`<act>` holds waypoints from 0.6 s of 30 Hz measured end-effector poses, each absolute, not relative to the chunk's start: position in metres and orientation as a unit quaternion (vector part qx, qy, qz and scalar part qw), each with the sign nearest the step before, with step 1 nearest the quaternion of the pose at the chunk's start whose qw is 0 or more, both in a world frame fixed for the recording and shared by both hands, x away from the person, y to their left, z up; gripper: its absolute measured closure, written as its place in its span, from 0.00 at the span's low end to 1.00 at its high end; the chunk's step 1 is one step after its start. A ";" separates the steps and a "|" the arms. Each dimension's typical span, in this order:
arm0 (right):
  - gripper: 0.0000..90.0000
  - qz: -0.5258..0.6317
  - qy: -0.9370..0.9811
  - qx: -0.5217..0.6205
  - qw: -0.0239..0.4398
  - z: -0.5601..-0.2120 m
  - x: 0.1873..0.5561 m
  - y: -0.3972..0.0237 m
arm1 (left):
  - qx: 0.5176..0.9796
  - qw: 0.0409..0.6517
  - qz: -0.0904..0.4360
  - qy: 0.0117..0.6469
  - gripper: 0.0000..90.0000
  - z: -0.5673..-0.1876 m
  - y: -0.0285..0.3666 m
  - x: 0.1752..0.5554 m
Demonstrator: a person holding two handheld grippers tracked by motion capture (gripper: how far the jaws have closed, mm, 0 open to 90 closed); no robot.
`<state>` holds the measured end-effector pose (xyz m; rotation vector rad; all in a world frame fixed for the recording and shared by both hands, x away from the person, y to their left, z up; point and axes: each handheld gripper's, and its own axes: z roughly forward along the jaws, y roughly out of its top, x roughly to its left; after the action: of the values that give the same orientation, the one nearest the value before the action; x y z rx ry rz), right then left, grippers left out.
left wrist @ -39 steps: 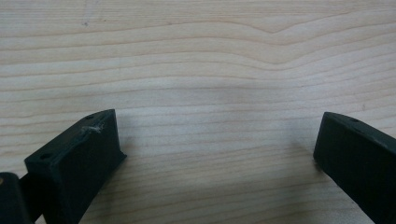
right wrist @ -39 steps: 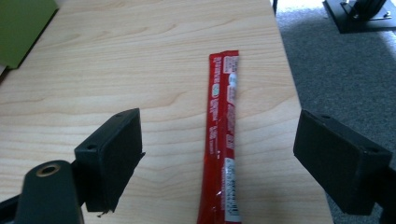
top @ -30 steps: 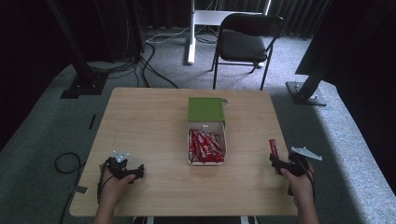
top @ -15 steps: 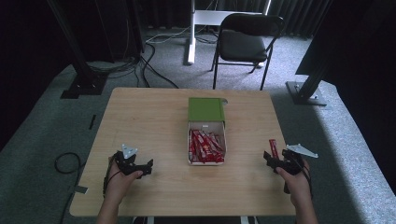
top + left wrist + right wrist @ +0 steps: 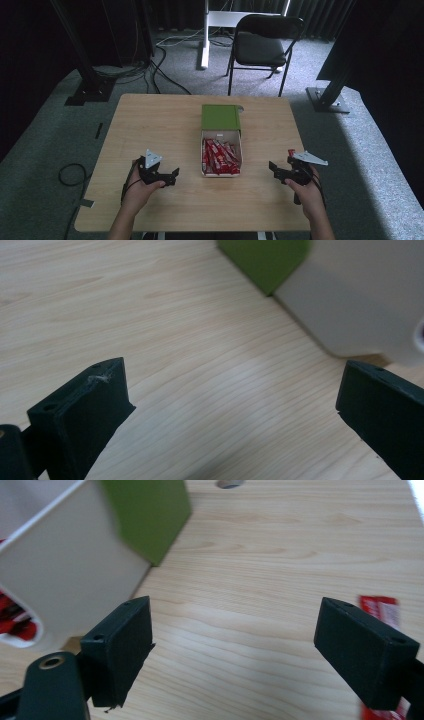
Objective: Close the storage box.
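Note:
A cardboard box [image 5: 204, 162] lies in the middle of the table, its green lid [image 5: 220, 117] folded back flat, with several red packets [image 5: 220, 157] inside. One more red packet [image 5: 291, 152] lies on the wood right of the box, also seen beyond the right jaw in the right gripper view [image 5: 381, 608]. My left gripper [image 5: 173, 176] is low over the table left of the box, open and empty, facing the box's white wall [image 5: 360, 305]. My right gripper [image 5: 274, 170] is open and empty too, pointing left at the box wall [image 5: 65, 575]. In their own views, the left gripper [image 5: 232, 377] and right gripper [image 5: 235, 612] have bare wood between the jaws.
The wooden table [image 5: 160, 125] has wide bare areas either side of the box. Behind it stand a black folding chair [image 5: 262, 47] and dark stand bases [image 5: 90, 90] on grey carpet, with cables [image 5: 70, 175] on the floor at left.
Both hands have moved inward toward the box, the left gripper to the right and the right gripper to the left past the loose red packet. The packet and box have stayed put.

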<state>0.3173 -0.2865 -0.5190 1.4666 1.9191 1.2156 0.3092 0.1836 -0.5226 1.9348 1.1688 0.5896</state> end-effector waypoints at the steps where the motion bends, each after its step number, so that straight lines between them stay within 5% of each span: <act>1: 0.17 0.439 0.693 0.529 0.217 -0.519 0.317 -0.286 | 0.762 0.392 0.232 0.460 0.02 -0.523 0.184 0.309; 18: 0.17 0.465 0.733 0.461 0.184 -0.515 0.322 -0.247 | 0.776 0.446 0.196 0.400 0.02 -0.508 0.152 0.314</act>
<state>0.3220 -0.2470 -0.5148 1.2998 2.0677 1.3099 0.3140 0.1520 -0.5077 1.9233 0.9909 0.4846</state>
